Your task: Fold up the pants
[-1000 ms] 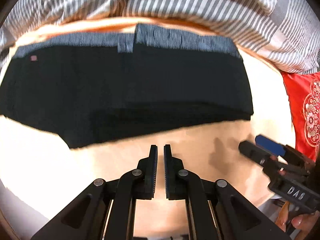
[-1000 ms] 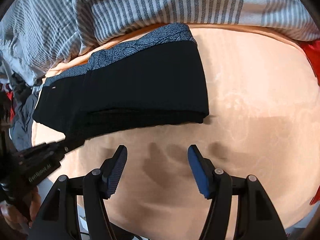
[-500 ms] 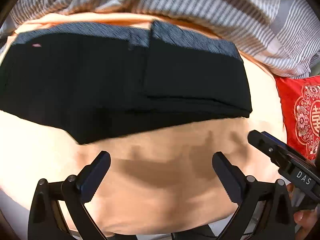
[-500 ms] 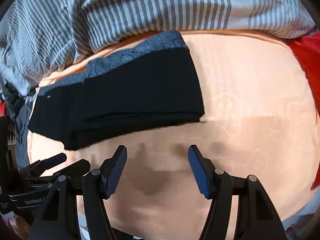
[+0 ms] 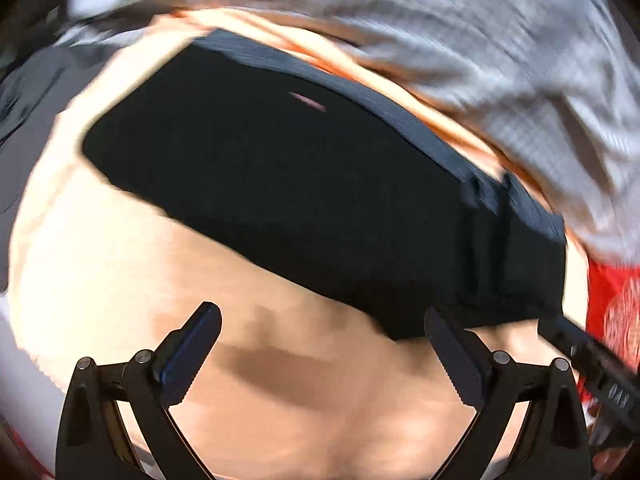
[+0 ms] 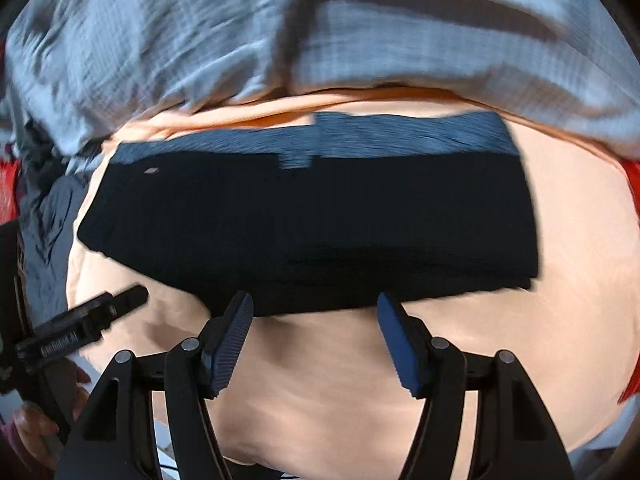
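Observation:
The black pants (image 5: pixel 320 208) lie folded into a long band on the peach bed sheet (image 5: pixel 280 400), with a blue-grey patterned waistband along the far edge. They also show in the right wrist view (image 6: pixel 320 232). My left gripper (image 5: pixel 322 340) is wide open and empty, just short of the pants' near edge. My right gripper (image 6: pixel 314 316) is open and empty, its fingertips at the near edge of the pants. The right gripper shows at the right edge of the left wrist view (image 5: pixel 588 360). The left gripper shows at the left of the right wrist view (image 6: pixel 80 324).
A grey striped duvet (image 6: pixel 320 40) is bunched along the far side of the bed, right behind the pants. A red embroidered cushion (image 5: pixel 616 304) lies to the right. Dark clothes (image 6: pixel 44 208) are heaped at the left. Both views are motion-blurred.
My left gripper opened wide from shut and swung left, so the pants now run diagonally in its view. My right gripper moved closer to the pants' near edge, still open.

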`<action>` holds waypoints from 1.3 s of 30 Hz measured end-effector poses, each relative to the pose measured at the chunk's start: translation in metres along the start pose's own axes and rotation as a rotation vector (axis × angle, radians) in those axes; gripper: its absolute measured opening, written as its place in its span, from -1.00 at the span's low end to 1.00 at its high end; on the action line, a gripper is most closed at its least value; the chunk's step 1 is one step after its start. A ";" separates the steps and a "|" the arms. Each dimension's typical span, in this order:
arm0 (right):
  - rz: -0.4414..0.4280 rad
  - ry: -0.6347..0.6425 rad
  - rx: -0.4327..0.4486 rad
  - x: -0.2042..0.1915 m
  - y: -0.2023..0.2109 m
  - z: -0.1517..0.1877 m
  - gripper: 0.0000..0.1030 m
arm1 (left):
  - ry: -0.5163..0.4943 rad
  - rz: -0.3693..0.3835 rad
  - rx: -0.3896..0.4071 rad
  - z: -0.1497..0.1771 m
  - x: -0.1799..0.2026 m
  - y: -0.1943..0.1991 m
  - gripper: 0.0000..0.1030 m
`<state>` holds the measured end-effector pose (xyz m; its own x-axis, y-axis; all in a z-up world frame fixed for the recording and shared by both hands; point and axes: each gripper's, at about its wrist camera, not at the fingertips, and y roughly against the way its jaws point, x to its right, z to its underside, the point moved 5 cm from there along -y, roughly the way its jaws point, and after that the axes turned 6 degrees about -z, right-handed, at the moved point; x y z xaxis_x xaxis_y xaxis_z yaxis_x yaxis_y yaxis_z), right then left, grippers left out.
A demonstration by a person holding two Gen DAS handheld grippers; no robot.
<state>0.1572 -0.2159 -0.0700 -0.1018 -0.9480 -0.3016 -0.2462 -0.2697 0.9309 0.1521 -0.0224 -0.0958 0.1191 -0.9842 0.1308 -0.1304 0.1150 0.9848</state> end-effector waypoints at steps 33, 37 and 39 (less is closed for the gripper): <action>-0.119 0.244 -0.194 -0.107 -0.133 -0.014 0.39 | 0.417 0.124 0.063 -0.073 -0.099 -0.052 0.29; -0.141 0.213 -0.189 -0.102 -0.118 -0.020 0.39 | 0.398 0.055 0.092 -0.071 -0.100 -0.039 -0.43; -0.150 0.198 -0.181 -0.097 -0.104 -0.028 0.39 | 0.303 -0.005 0.139 -0.071 -0.086 -0.025 -0.48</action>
<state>0.2192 -0.1008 -0.1322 0.1169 -0.9050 -0.4091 -0.0672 -0.4182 0.9059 0.2153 0.0687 -0.1233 0.4046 -0.8978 0.1742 -0.2591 0.0702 0.9633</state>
